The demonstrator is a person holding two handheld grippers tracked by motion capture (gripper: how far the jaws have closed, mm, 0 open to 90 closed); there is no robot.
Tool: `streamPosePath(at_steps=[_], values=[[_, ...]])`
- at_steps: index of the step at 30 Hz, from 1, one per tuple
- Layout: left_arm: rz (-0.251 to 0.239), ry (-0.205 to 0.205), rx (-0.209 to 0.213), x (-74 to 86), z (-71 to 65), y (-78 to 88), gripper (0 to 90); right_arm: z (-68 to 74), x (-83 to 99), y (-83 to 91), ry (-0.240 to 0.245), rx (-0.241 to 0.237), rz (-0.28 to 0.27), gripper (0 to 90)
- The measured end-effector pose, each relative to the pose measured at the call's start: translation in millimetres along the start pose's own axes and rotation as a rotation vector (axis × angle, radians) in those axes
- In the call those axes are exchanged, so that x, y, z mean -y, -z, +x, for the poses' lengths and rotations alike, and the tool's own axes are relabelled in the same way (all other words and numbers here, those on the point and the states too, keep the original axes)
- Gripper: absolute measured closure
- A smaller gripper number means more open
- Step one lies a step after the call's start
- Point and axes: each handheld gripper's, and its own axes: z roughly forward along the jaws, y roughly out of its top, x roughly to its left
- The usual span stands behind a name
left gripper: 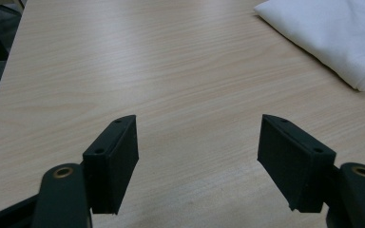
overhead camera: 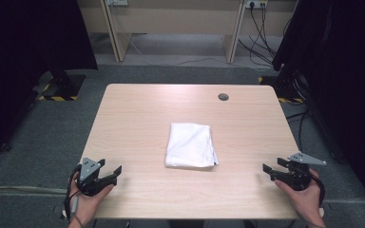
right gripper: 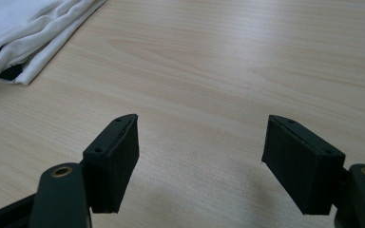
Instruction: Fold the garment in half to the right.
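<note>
A folded white cloth [overhead camera: 191, 145] lies flat near the middle of the light wooden table [overhead camera: 138, 109]. My left gripper [overhead camera: 115, 174] rests over the table's near left corner, jaws wide open with nothing between them. My right gripper [overhead camera: 272, 168] sits over the near right corner, also open and empty. In the left gripper view the cloth [left gripper: 330, 35] lies at the upper right, well beyond the left gripper [left gripper: 197, 159]. In the right gripper view the cloth [right gripper: 28, 35] shows its layered folded edge at the upper left, far from the right gripper [right gripper: 199, 161].
A small dark round cap [overhead camera: 223, 97] is set in the tabletop at the far right. Black stands and cables [overhead camera: 290, 80] flank the table on the grey floor. Beyond the table stands a wooden desk frame [overhead camera: 171, 28].
</note>
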Motion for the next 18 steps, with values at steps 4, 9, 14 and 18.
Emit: streamPosePath(at_steps=[4, 9, 14, 18], values=[[0.022, -0.006, 0.006, 4.1, -1.0, -3.7, 29.6, -1.1, 2.3, -2.8, 0.002, 0.002, 0.009, 28.3], [0.025, -0.012, 0.002, 4.0, -2.1, -4.3, 29.5, -1.6, 6.4, -8.8, 0.003, 0.003, 0.056, 28.3], [0.026, -0.009, -0.007, 4.0, -2.1, -4.2, 29.7, -1.1, 6.2, -9.6, 0.005, 0.011, 0.060, 28.3], [0.023, -0.010, -0.009, 4.4, -2.1, -3.5, 29.8, -0.8, 6.2, -9.6, 0.007, 0.014, 0.060, 28.3]])
